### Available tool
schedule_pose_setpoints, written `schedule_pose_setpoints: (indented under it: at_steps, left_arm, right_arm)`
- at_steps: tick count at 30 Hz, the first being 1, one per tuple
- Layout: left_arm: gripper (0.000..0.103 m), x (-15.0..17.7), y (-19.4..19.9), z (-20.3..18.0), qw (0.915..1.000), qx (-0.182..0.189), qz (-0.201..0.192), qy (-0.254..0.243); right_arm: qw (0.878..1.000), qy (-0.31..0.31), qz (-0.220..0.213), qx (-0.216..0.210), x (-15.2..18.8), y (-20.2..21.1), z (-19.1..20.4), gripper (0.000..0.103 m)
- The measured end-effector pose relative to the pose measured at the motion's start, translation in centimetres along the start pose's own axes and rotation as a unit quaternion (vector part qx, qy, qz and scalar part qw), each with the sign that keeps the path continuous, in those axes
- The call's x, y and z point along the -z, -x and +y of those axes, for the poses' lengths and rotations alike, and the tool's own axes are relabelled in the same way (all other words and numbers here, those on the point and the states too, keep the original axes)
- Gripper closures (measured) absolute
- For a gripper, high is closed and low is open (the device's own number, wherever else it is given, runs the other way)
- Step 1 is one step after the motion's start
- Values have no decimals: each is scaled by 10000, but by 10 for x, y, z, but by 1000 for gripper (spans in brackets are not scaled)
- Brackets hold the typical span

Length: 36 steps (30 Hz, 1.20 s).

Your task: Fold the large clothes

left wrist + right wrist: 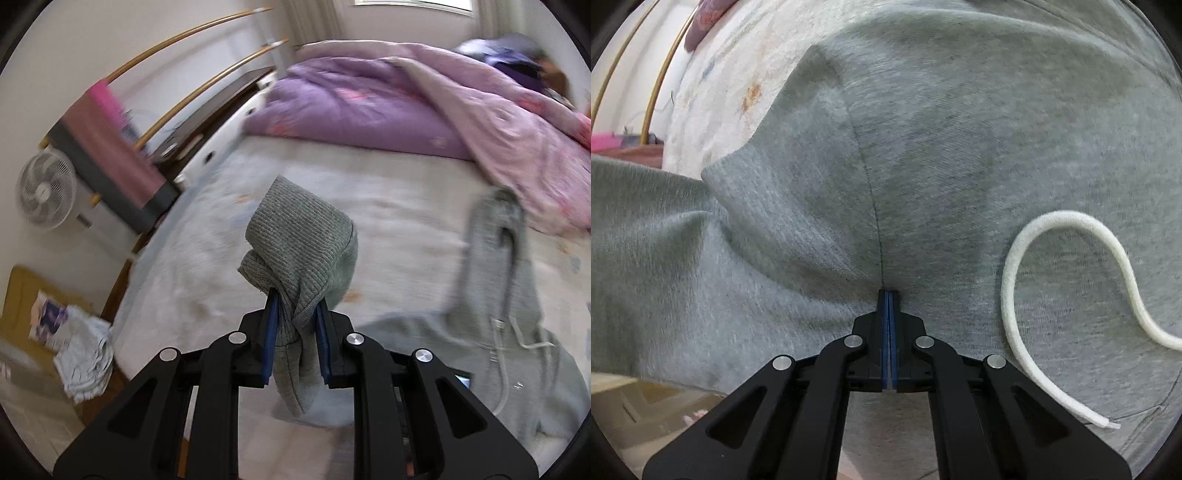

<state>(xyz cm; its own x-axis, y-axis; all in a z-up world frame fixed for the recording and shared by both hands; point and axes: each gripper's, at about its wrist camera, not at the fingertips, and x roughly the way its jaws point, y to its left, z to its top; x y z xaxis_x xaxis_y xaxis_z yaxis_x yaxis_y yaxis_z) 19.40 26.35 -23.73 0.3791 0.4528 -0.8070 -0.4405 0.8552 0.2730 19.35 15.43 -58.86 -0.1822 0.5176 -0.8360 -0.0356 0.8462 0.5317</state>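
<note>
The grey hoodie (517, 332) lies spread on the bed (388, 192), its white drawstring (1071, 280) looping loose across the chest; the ribbed sleeve cuff (299, 240) is lifted clear of the sheet, clamped between the blue pads of the left gripper (295, 302), probably so the sleeve can be carried over the body for a fold; the right gripper (888, 293) is pressed tip-first at a seam with its jaws fully closed, seemingly to pin the cloth, though whether any fabric is pinched between them cannot be told; beyond, a purple quilt (369, 103) is heaped at the far end, and a fan (46, 192) stands by the wall; motion blur smears the hood (498, 214), and the garment's hem is cut off.
</note>
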Motion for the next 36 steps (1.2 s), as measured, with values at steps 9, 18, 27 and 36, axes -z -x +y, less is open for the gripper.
schedule_pose_setpoints:
  at_steps: [9, 18, 27, 36]
  left_arm:
    - [84, 18, 23, -141, 9951, 618, -72, -774]
    - [84, 68, 11, -255, 9818, 861, 44, -1693]
    - [84, 161, -27, -379, 9477, 1146, 315, -2961]
    - [14, 202, -57, -389, 9210, 1580, 1332, -3302]
  right_arm:
    - [9966, -380, -46, -734, 17, 42, -65, 97]
    - [9864, -1186, -838, -764, 57, 168, -215, 97]
    - [9530, -2749, -1264, 113, 140, 247, -340, 97]
    - [9404, -2990, -1573, 399, 127, 281, -353, 90]
